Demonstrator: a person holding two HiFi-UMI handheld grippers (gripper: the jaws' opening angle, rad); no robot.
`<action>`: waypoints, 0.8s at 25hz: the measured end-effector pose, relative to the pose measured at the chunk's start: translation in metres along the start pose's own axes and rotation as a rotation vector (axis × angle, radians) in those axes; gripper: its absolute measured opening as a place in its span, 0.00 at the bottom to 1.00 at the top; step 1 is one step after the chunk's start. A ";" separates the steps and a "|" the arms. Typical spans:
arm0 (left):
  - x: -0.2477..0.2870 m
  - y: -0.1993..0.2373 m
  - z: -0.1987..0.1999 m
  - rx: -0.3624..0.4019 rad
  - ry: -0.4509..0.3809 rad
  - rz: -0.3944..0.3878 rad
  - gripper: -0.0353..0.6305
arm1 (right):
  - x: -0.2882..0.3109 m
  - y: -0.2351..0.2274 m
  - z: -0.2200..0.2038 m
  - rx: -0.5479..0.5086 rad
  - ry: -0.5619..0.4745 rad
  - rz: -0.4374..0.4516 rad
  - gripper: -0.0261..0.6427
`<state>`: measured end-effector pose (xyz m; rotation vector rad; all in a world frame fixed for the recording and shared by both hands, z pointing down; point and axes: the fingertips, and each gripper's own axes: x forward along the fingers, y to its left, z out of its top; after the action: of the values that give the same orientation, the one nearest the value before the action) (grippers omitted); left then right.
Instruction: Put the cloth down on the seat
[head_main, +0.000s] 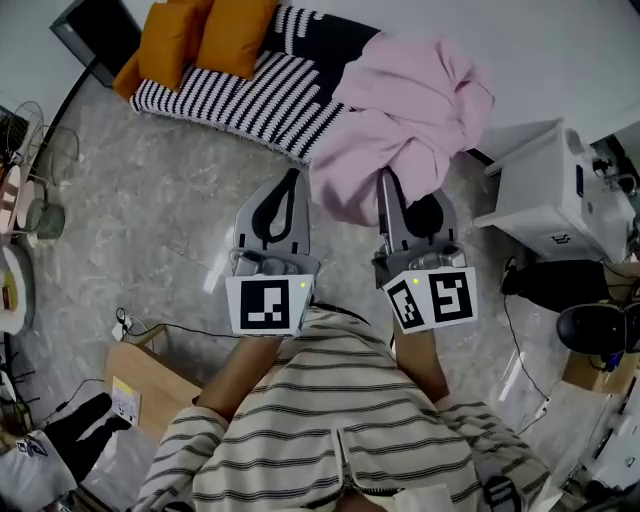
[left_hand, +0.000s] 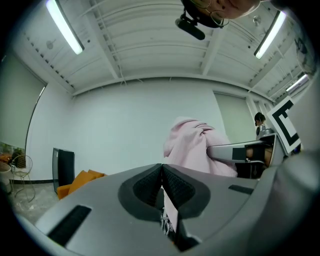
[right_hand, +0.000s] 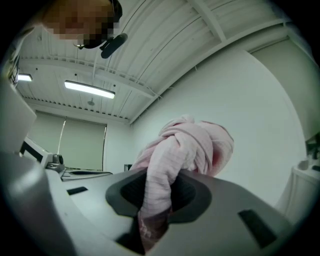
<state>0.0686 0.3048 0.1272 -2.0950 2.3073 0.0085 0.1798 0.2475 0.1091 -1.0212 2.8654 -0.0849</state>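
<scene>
A pink cloth (head_main: 400, 110) hangs bunched in the air above the right end of the black-and-white striped seat (head_main: 240, 100). My right gripper (head_main: 385, 180) is shut on the cloth's lower edge. In the right gripper view a thick fold of cloth (right_hand: 185, 150) runs down between the jaws of the right gripper (right_hand: 160, 200). My left gripper (head_main: 293, 178) hovers just left of the cloth, its jaws shut with nothing in them. The left gripper view shows the left gripper (left_hand: 161, 167) with its tips pressed together, the cloth (left_hand: 192, 147) beyond them to the right.
Two orange cushions (head_main: 200, 40) lie on the seat's left end. A white cabinet (head_main: 540, 190) stands at the right. A cardboard box (head_main: 150, 385) and cables sit on the marble floor at lower left. A dark screen (head_main: 95, 35) leans at the far left.
</scene>
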 end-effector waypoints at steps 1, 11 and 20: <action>0.009 0.007 -0.001 -0.003 0.001 -0.012 0.06 | 0.010 0.000 0.000 0.002 0.001 -0.009 0.19; 0.076 0.078 -0.005 -0.116 -0.019 -0.080 0.06 | 0.082 -0.006 0.000 0.023 0.028 -0.106 0.19; 0.109 0.113 -0.020 -0.158 -0.003 -0.107 0.06 | 0.127 0.003 -0.005 -0.015 0.054 -0.118 0.19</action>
<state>-0.0551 0.2070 0.1433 -2.2870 2.2576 0.1980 0.0792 0.1699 0.1044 -1.2088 2.8548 -0.1019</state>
